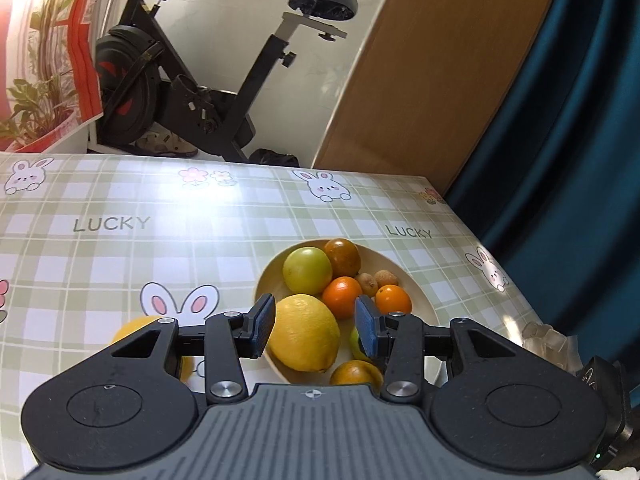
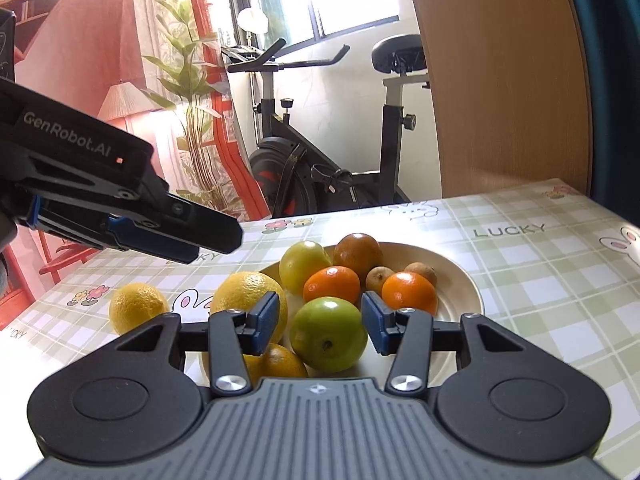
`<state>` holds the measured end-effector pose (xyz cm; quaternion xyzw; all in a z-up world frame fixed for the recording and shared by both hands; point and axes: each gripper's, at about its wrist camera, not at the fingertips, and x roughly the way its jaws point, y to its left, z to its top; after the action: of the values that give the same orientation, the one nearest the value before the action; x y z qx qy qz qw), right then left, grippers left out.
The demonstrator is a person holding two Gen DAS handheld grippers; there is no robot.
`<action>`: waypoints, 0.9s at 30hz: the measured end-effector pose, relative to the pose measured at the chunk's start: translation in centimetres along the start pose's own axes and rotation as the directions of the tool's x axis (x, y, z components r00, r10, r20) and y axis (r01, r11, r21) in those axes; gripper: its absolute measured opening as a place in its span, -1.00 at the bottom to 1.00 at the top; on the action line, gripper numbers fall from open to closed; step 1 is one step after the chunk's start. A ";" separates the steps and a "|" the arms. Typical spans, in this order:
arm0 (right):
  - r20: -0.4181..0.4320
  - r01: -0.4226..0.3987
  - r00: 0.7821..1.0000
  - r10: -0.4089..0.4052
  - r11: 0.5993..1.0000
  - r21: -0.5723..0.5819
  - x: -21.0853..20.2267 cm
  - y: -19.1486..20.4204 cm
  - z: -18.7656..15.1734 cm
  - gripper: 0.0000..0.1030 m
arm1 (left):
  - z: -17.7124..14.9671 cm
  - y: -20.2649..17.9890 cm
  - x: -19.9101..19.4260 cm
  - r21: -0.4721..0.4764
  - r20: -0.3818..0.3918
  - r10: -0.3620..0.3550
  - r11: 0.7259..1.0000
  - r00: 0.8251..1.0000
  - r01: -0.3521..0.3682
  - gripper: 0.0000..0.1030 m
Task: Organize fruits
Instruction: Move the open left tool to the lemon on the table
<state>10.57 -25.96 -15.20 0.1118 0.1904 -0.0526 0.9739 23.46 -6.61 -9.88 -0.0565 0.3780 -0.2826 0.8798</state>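
We see a cream plate of fruit on the tabletop, which wears a green checked cloth with rabbits and the word LUCKY. The plate lies toward the far right corner of the tabletop in the left wrist view, well in from the far edge.

On the plate we count a big lemon at its left rim, a green apple at the front, a paler yellow-green fruit behind, a dark reddish-orange fruit at the back, two tangerines and, and two small brown fruits (possibly kiwis; we cannot tell). Another orange sits at the near rim, partly hidden by a finger.

A second lemon lies alone on the cloth, left of the plate and apart from it.

The left gripper hangs above the big lemon with its jaws released; the fruit shows between the blue pads without touching them. In the right wrist view it hovers clear above the table.

The right gripper is likewise unclenched, its jaws apart with the green apple framed between them, untouched.

An exercise bike stands beyond the far edge.
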 end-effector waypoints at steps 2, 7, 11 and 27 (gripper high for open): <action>0.009 0.009 1.000 -0.009 1.000 -0.025 -0.2 0.6 -0.1 -0.04 | -0.1 1.8 -1.2 -0.056 0.012 0.017 0.998 1.000 -0.017 -0.12; 0.024 -0.001 1.000 0.002 0.999 -0.050 -0.6 1.5 -0.1 -0.04 | -0.5 5.6 -3.3 -0.122 0.029 0.089 0.989 0.996 -0.085 -0.12; 0.036 -0.047 0.998 0.050 0.995 -0.090 -0.7 3.0 0.2 -0.05 | -0.4 7.7 -4.2 -0.159 0.037 0.125 0.980 0.991 -0.118 -0.12; -0.150 -0.283 0.956 0.252 0.927 -0.245 5.2 11.1 -0.6 0.02 | -0.6 9.4 -2.7 -0.164 0.008 0.106 0.981 0.994 -0.103 0.02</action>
<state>16.72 -15.32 -15.56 0.0088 0.2347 0.1131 0.9654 25.81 2.78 -11.59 -0.1109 0.3949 -0.2035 0.8890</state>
